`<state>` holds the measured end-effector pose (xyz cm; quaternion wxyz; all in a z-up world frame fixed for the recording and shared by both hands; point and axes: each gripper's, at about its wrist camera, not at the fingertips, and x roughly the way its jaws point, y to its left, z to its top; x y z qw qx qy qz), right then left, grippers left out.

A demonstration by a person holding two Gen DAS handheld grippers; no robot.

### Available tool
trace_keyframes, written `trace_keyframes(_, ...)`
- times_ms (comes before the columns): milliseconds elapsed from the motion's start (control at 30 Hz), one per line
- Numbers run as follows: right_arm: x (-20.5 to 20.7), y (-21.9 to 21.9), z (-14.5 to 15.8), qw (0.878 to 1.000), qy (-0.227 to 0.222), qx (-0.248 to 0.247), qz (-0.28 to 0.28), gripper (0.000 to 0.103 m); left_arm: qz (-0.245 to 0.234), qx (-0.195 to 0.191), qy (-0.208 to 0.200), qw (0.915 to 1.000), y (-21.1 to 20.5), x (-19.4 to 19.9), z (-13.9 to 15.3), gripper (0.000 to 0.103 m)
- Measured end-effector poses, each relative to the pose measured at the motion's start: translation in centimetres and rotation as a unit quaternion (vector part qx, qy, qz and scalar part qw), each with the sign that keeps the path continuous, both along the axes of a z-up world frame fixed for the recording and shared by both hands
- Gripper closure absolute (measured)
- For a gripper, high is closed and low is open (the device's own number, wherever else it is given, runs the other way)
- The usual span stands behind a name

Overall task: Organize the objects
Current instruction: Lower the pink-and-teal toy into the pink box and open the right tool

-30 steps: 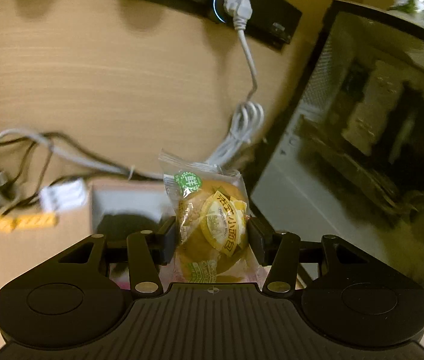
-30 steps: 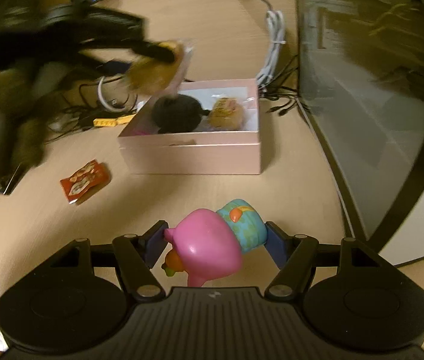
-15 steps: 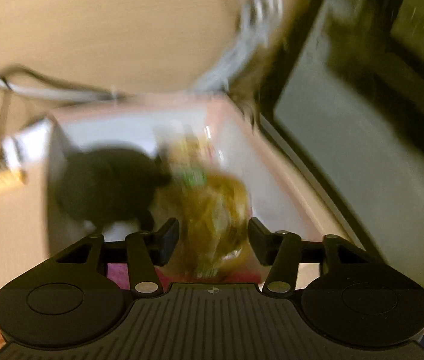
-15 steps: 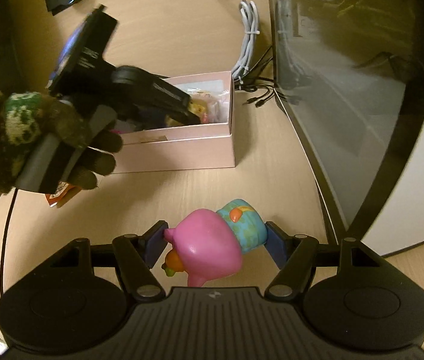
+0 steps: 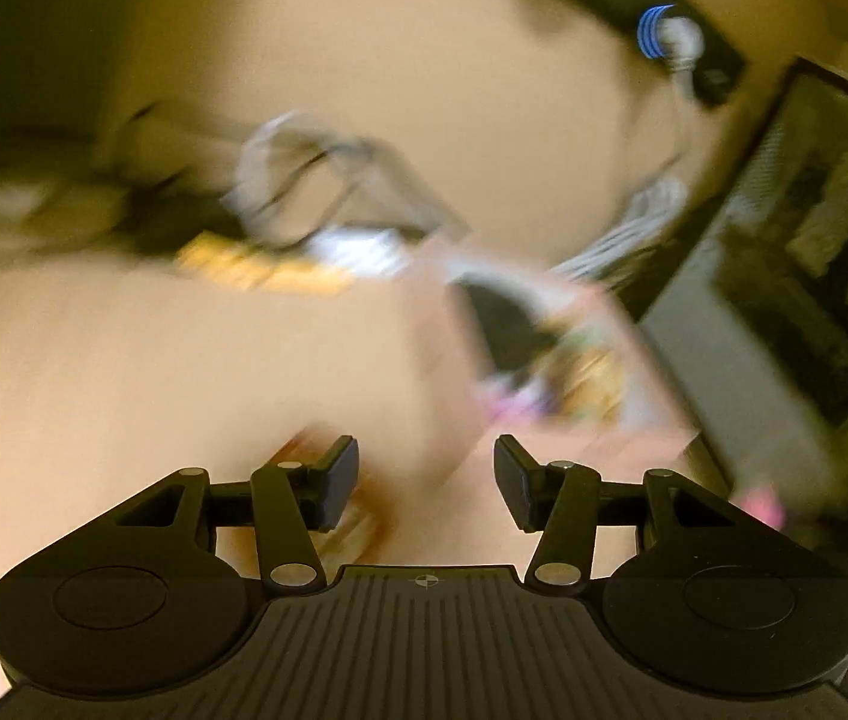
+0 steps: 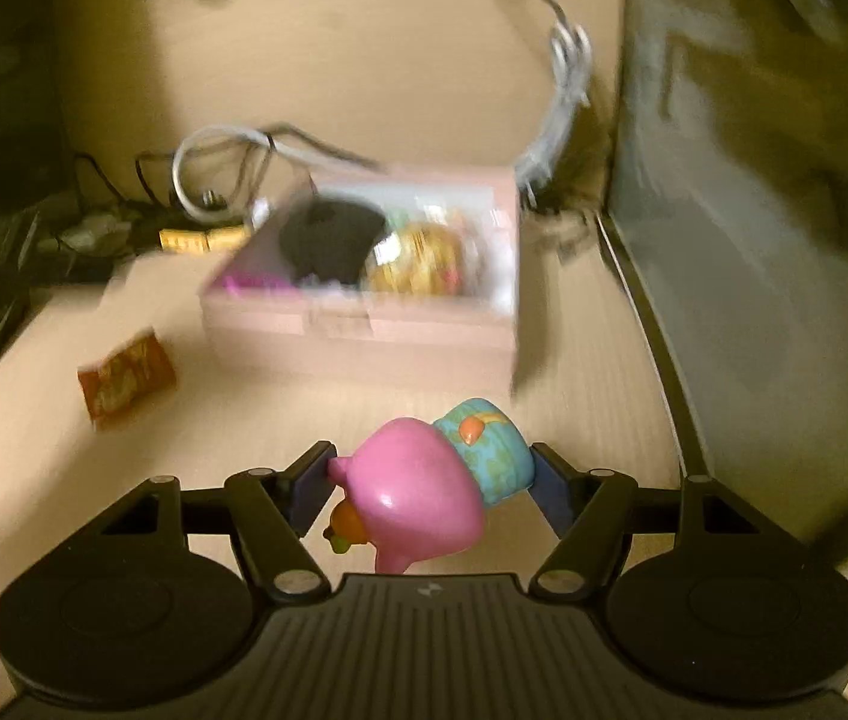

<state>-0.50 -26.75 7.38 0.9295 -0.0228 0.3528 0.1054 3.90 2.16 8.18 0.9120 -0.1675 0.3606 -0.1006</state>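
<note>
Pink open cardboard box (image 6: 363, 324) near the wooden table's (image 6: 363, 72) far edge holds a black round object (image 6: 327, 240) and wrapped yellow bun (image 6: 417, 261). Only the right view shows the right gripper (image 6: 430, 489) clamping a pink-and-teal plastic toy (image 6: 424, 492); the left gripper (image 5: 427, 480) gapes empty over blurred tabletop.

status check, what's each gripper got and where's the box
Left gripper open, empty. Right gripper shut on pink toy. Pink box ahead, path clear.

Each wrist camera looks forward and down along its own jaws, close above the desk (image 6: 363, 90). Both views share the pink box (image 6: 363, 324), which lies far right in the left view (image 5: 544, 324) and centred ahead in the right.
</note>
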Motion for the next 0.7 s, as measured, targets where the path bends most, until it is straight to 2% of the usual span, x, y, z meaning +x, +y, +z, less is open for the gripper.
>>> trace_keyframes(100,2.7,1.8,2.1,0.999,-0.041,-0.003,0.022,0.033,0.023,0.001,0.036,0.9991,2.6,-2.2,-2.0,0.049)
trace_keyframes(233,7.2,5.5,3.9,0.995,-0.086,-0.016,0.039,0.032,0.045,-0.015,0.053,0.9975,4.0,-3.7,-3.2,0.049)
trace_keyframes(300,9.4,7.1,3.6,0.997,-0.070,-0.018,0.040,0.007,0.041,-0.011,0.055,0.9976,4.2,-4.0,-3.2,0.049)
trace_keyframes(400,11.0,8.7,2.2,0.998,-0.041,-0.024,0.041,0.005,0.035,-0.003,0.053,0.9980,4.8,-4.6,-3.2,0.049)
trace_keyframes(533,10.0,9.8,0.4,0.999,-0.013,-0.021,0.045,0.005,0.046,-0.005,0.051,0.9976,5.9,-4.6,-3.2,0.049)
trace_keyframes(633,7.8,10.2,-0.4,0.999,-0.002,-0.012,0.047,0.005,0.050,-0.001,0.026,0.9984,6.6,-2.8,-2.4,0.049)
trace_keyframes(700,6.0,10.3,-0.7,0.998,-0.001,-0.020,0.054,0.005,0.046,0.019,-0.001,0.9988,6.4,-0.6,-1.8,0.049)
